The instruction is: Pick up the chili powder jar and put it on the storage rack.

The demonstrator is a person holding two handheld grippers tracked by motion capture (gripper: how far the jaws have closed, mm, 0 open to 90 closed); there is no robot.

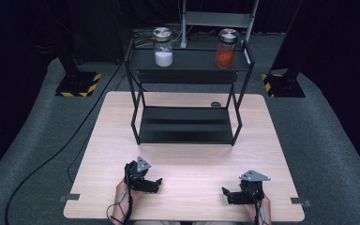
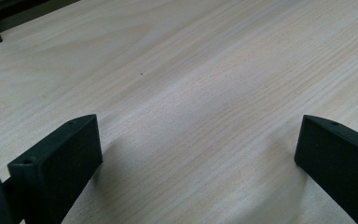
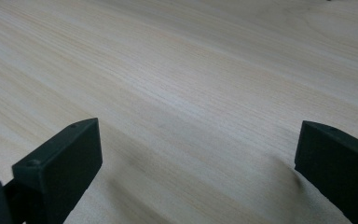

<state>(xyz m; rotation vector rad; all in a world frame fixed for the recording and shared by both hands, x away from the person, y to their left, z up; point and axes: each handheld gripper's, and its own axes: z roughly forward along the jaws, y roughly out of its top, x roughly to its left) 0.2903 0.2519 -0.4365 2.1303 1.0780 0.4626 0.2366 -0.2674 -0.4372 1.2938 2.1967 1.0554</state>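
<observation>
Left gripper [image 1: 157,182]: low over the table [image 1: 192,154] near its front edge, jaws spread wide, nothing between them, bare wood under them in the left gripper view. Right gripper [image 1: 226,194]: same row, nearer the front edge, jaws wide apart, holding nothing. The two point toward each other, with clear tabletop between. Rack [image 1: 187,126] stands at the far side, well apart. On its top shelf: white jar [image 1: 163,47] left, orange jar [image 1: 226,48] right.
</observation>
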